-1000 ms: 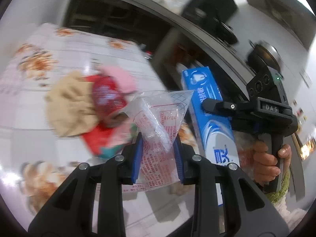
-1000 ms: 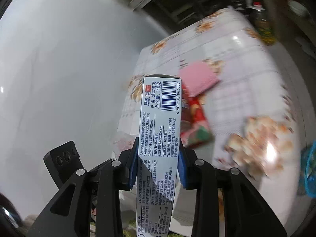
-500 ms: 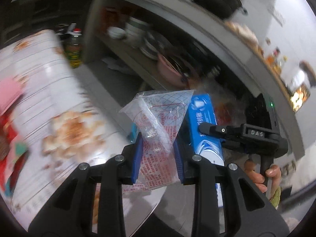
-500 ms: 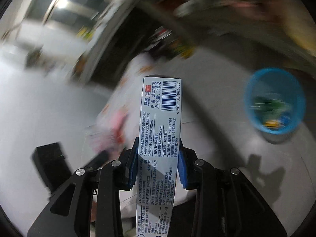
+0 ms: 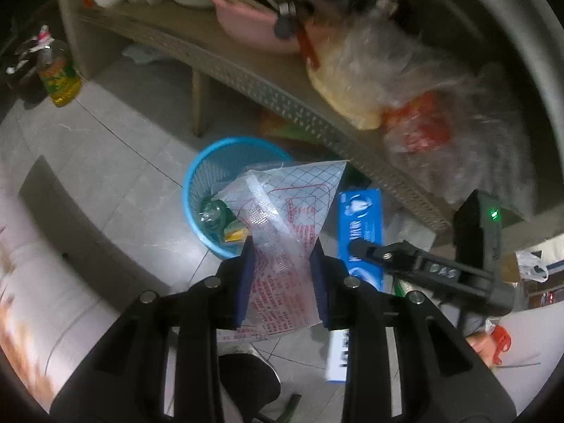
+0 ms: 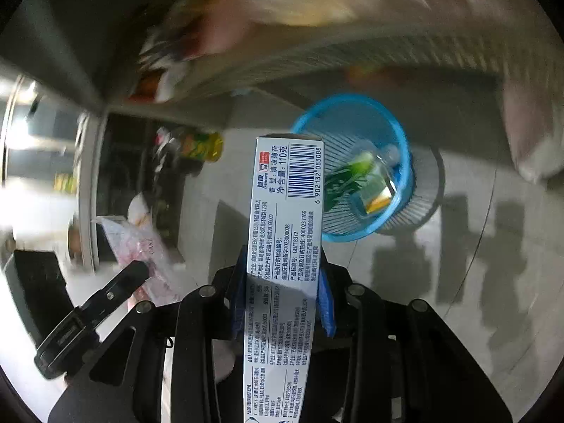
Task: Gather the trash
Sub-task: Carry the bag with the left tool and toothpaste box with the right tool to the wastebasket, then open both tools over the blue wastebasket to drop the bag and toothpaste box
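Note:
My left gripper (image 5: 282, 275) is shut on a clear plastic bag (image 5: 282, 218) with red print. It hangs over the floor, just in front of a blue mesh trash basket (image 5: 204, 176) that holds a crushed bottle and wrappers. My right gripper (image 6: 282, 282) is shut on a long toothpaste box (image 6: 282, 218), white with a barcode on this side; the left wrist view shows the toothpaste box (image 5: 359, 225) by its blue face, to the right of the bag. In the right wrist view the basket (image 6: 398, 141) stands beyond the box's tip, and the bag (image 6: 137, 243) and the left gripper's fingers (image 6: 134, 271) show at the left.
A low woven shelf (image 5: 246, 70) behind the basket carries a pink basin (image 5: 243, 21) and stuffed plastic bags (image 5: 398, 67). An oil bottle (image 5: 60, 77) stands on the grey tile floor at the left. The floral table edge (image 5: 31, 275) is at the lower left. A hand (image 5: 479, 342) grips the right tool.
Both grippers have swung away from the floral table and dropped toward the floor, keeping the bag and the box. The blue basket has come into view in front of them.

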